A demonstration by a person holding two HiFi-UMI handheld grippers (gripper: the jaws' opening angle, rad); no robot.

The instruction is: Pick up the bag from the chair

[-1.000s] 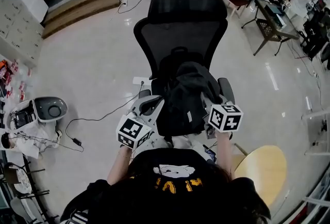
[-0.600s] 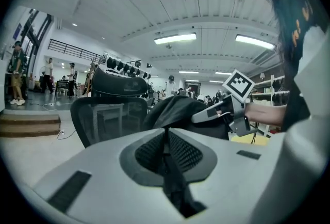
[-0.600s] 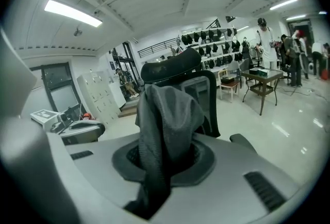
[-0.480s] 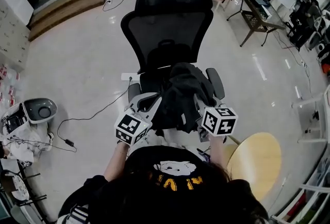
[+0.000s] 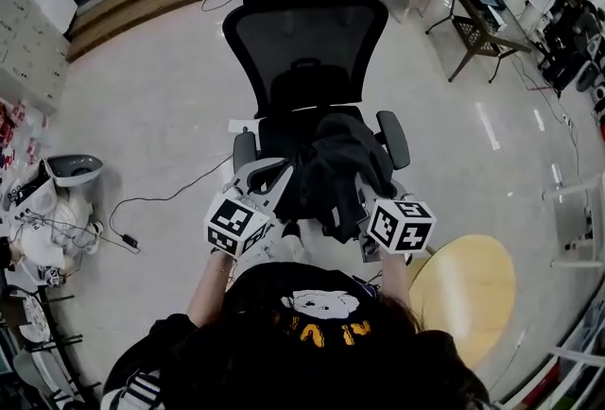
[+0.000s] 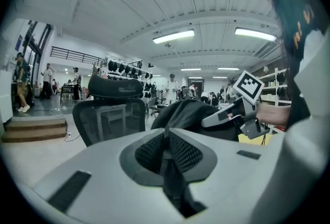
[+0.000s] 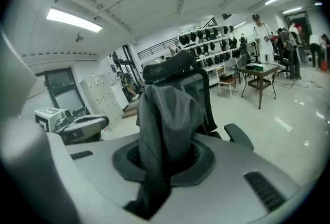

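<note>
well, the bag (image 5: 333, 170) lies slumped at the front of the chair (image 5: 312, 30) seat, between my two grippers, its long axis running from the backrest toward me. my right gripper (image 7: 161, 161) has its jaws closed on a thick fold of the bag's dark fabric, which stands up out of them. my left gripper (image 5: 272, 181) sits at the bag's left edge, jaws pressed together on what looks like a thin dark strip of it. both are equally near, so i judge the lift goes straight up. whether the bag clears the seat i cannot tell.
</note>
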